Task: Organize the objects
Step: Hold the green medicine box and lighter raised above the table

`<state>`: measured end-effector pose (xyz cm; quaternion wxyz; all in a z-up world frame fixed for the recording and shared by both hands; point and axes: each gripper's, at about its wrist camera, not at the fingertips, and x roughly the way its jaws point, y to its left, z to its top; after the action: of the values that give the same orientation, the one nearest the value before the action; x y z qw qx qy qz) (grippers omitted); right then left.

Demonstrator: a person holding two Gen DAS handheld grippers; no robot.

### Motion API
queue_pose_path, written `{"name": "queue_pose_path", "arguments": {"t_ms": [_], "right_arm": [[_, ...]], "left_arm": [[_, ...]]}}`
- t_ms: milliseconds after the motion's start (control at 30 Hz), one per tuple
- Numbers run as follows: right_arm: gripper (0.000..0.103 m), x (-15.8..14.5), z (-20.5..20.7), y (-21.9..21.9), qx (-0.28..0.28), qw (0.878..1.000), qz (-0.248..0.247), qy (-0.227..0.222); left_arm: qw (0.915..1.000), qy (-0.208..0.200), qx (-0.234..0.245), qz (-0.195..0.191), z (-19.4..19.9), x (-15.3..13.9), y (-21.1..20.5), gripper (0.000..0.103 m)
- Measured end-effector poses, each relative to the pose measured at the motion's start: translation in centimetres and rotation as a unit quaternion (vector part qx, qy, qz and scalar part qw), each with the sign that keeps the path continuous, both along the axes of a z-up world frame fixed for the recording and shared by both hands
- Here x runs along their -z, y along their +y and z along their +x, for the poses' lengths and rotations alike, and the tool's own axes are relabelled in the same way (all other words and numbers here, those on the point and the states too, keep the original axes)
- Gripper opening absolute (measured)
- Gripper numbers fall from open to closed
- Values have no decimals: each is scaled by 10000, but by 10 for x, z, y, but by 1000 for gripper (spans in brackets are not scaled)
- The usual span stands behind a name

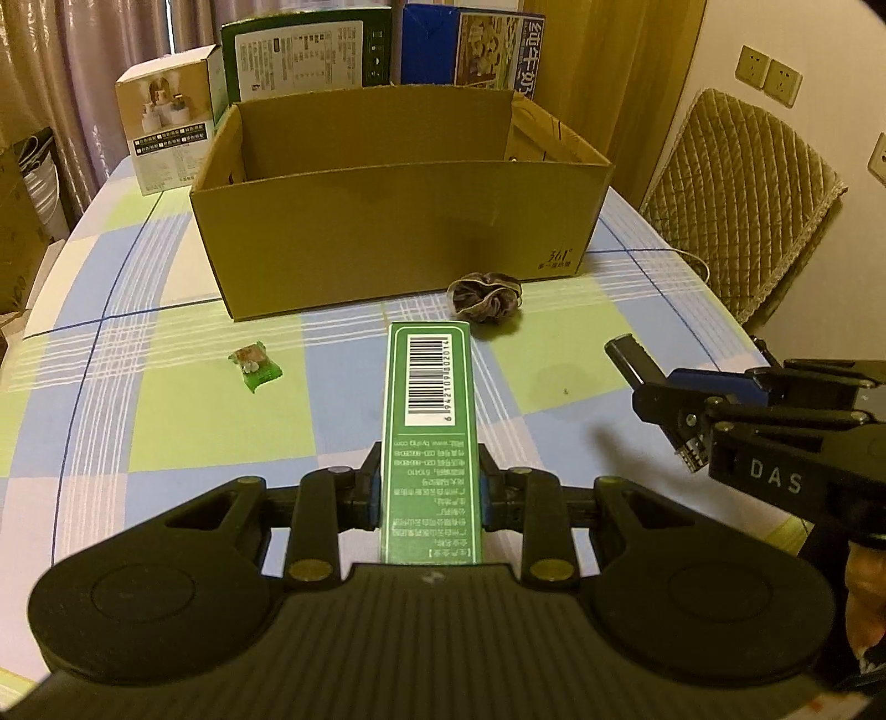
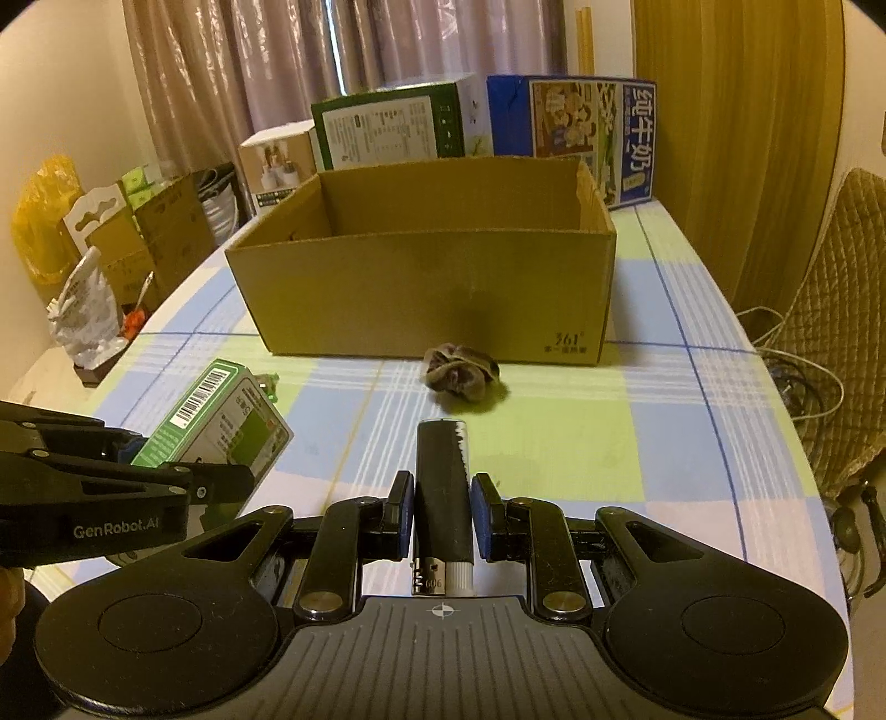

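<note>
My left gripper (image 1: 429,490) is shut on a long green box (image 1: 429,421) with a barcode, held above the checked table and pointing at the open cardboard box (image 1: 398,238). The same green box (image 2: 216,421) shows at the left of the right wrist view. My right gripper (image 2: 442,512) is shut on a black lighter (image 2: 443,487), also seen as the black lighter (image 1: 631,354) at the right of the left wrist view. A brown hair scrunchie (image 1: 486,296) (image 2: 462,374) lies in front of the cardboard box (image 2: 432,288). A small green candy packet (image 1: 255,365) lies on the table to the left.
Behind the cardboard box stand a white carton (image 1: 171,119), a green carton (image 1: 307,50) and a blue milk carton (image 2: 576,133). A quilted chair (image 1: 742,199) sits at the table's right edge. Boxes and bags (image 2: 111,249) crowd the floor on the left.
</note>
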<state>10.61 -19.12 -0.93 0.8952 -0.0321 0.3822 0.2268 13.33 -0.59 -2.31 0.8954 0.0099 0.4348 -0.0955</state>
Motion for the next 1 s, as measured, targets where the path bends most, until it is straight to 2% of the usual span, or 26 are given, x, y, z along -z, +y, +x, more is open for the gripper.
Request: {"name": "queue_pose_path", "arguments": {"t_ms": [1000], "right_arm": [[19, -13, -1, 0, -25, 9999, 6, -127]], "left_arm": [[9998, -168, 2, -47, -4, -17, 1, 25]]}}
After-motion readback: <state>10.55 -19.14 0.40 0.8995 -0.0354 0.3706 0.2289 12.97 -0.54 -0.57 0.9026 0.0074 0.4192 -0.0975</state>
